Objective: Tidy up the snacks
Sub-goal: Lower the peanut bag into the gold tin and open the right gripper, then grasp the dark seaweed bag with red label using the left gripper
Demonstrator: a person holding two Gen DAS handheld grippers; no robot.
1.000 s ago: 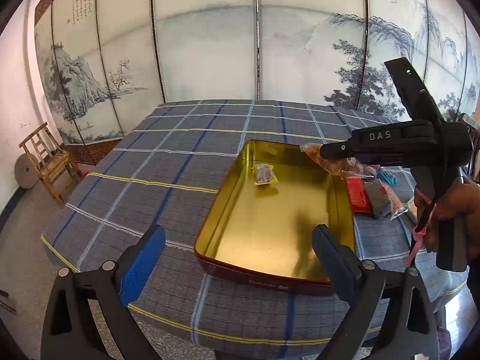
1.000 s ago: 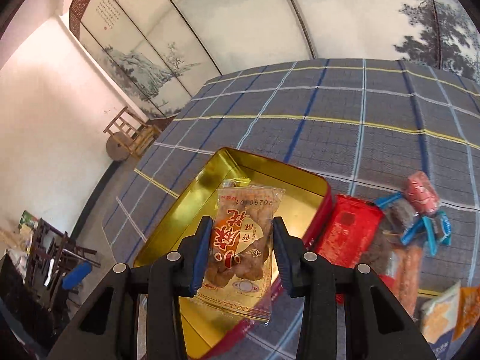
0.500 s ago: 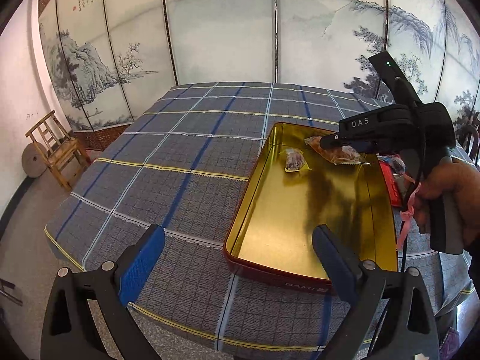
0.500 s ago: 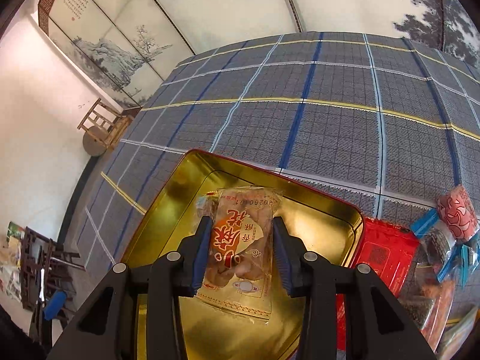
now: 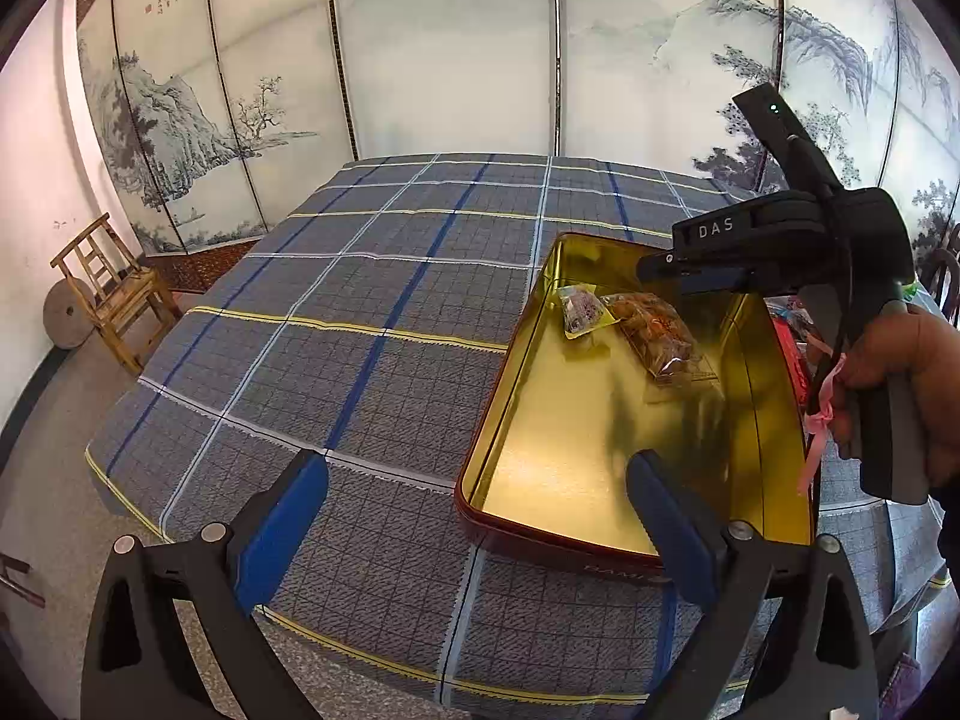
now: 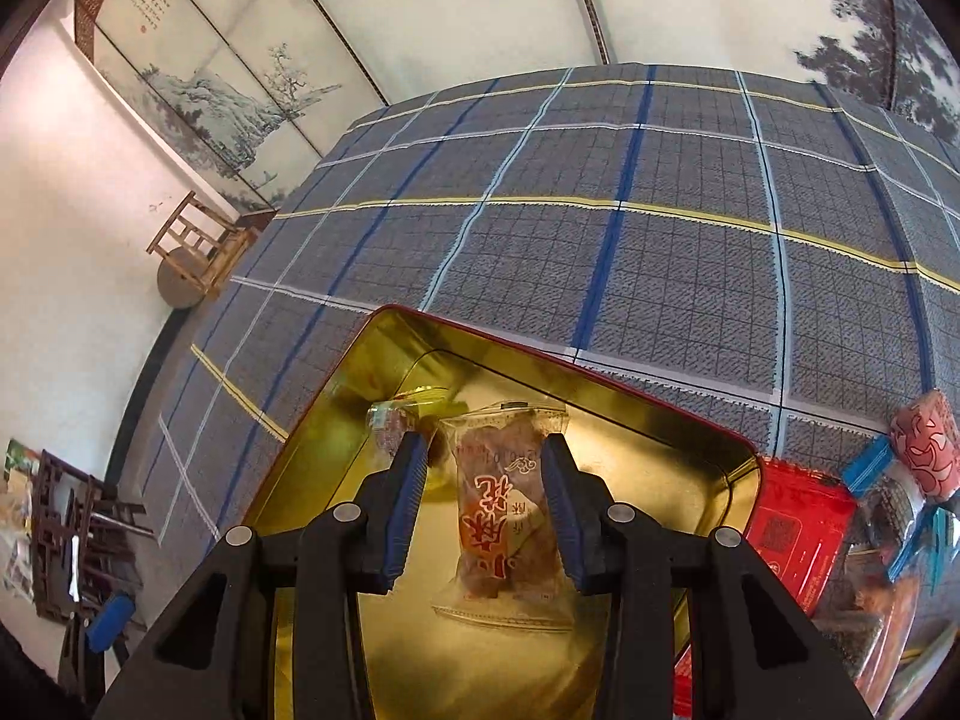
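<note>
Your left gripper (image 5: 474, 516) hangs nearest, over the near edge of the table, its blue-padded fingers (image 5: 279, 525) spread wide with nothing between them. Just beyond its right finger sits the open tin (image 5: 540, 516): red outside, shiny gold inside, rectangular with rounded corners, resting on the grey plaid tablecloth (image 5: 360, 312) crossed by blue, white and yellow lines.

Inside the tin, toward its far end, lies the clear snack packet (image 6: 504, 504). It holds brown, lumpy pieces and carries red characters on a pale label, with a crimped seal at each end. It rests flat on the gold floor. Your right gripper (image 6: 485, 501) hovers right over it, fingers parted on either side of the packet with a gap on both sides, so the packet is loose.

Just to the left of it, near the far left corner, lies a smaller wrapped candy (image 5: 579, 312) with a yellow wrapper edge and a dark centre.

To the right of the tin, on the cloth, a red packet (image 6: 798, 534) lies against the tin's side, with a pile of other snacks (image 6: 918, 450) past it.
</note>
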